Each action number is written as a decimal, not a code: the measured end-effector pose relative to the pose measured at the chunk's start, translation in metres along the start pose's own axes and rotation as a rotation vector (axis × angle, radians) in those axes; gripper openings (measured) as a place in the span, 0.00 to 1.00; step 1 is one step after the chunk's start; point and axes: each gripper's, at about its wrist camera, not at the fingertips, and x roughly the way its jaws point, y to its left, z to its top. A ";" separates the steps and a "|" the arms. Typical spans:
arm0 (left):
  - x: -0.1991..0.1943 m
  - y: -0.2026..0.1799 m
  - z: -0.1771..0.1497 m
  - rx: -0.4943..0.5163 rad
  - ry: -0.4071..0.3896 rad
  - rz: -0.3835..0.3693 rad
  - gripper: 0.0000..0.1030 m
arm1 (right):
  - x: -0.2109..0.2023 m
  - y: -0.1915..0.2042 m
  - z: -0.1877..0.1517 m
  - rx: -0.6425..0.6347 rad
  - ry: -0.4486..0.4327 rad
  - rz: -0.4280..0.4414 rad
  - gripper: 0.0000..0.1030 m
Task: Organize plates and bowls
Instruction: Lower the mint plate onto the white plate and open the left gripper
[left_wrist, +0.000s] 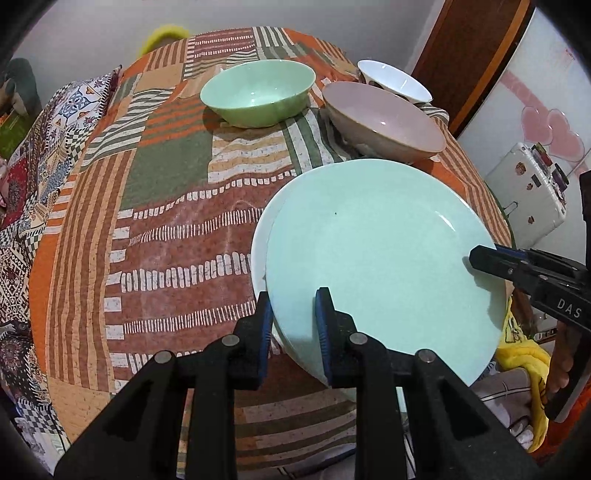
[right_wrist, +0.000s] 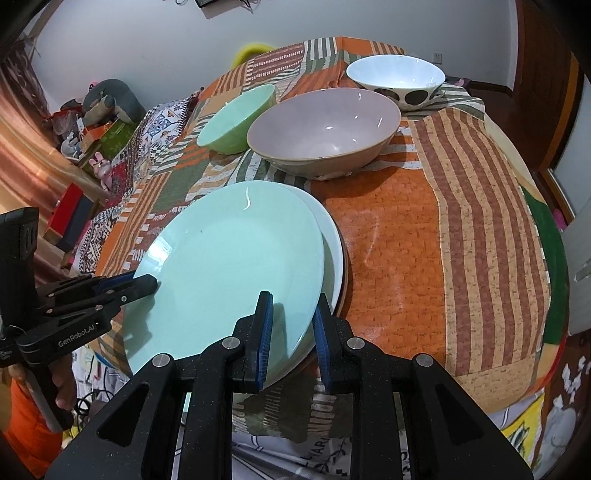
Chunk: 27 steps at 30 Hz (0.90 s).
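A pale mint plate (left_wrist: 369, 251) (right_wrist: 229, 266) is held by its rim from two sides, over a white plate (left_wrist: 258, 251) (right_wrist: 332, 236) that shows beneath it. My left gripper (left_wrist: 293, 321) (right_wrist: 147, 284) is shut on the mint plate's near-left rim, one finger above and one below. My right gripper (right_wrist: 291, 325) (left_wrist: 476, 258) is shut on the rim at the opposite side. Whether the mint plate rests on the white one I cannot tell. Farther back stand a green bowl (left_wrist: 258, 92) (right_wrist: 236, 118), a larger mauve bowl (left_wrist: 384, 118) (right_wrist: 325, 129) and a white bowl with dark dots (left_wrist: 395, 81) (right_wrist: 395, 77).
The patchwork cloth covers the table (left_wrist: 166, 221) (right_wrist: 461, 240), which drops off close behind both grippers. A white suitcase (left_wrist: 528, 192) stands beyond the table's right side. Toys and boxes (right_wrist: 96, 122) are piled past the left side. A hand (right_wrist: 62, 391) grips the left handle.
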 end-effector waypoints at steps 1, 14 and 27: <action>0.000 0.000 0.000 0.001 -0.001 0.002 0.22 | 0.001 0.000 0.000 0.001 0.000 0.000 0.19; 0.007 -0.008 0.001 0.057 -0.021 0.051 0.23 | 0.003 0.006 0.000 -0.036 -0.009 -0.027 0.21; 0.014 -0.025 0.000 0.095 -0.015 0.024 0.23 | 0.001 0.006 0.004 -0.047 -0.003 -0.052 0.23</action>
